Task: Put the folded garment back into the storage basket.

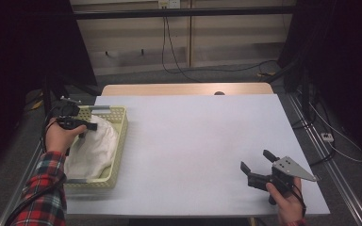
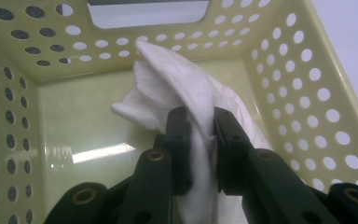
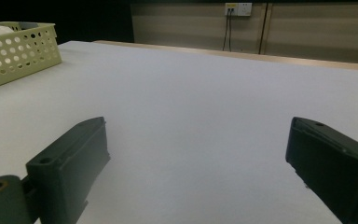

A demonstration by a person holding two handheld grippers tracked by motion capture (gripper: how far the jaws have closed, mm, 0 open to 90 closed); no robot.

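A: What's the stuff sitting on?
B: A big worktop w/ a pale, whitish top. A strip of wood shows along its far edge.
A: What's on it?
B: A yellow basket w/ lots of round holes, at the left edge. It has a white cloth inside. Rest of the top is bare.

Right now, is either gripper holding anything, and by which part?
The left gripper is shut on the white cloth in the yellow basket, pinching a raised fold. The right gripper is open over the table and holds nothing.
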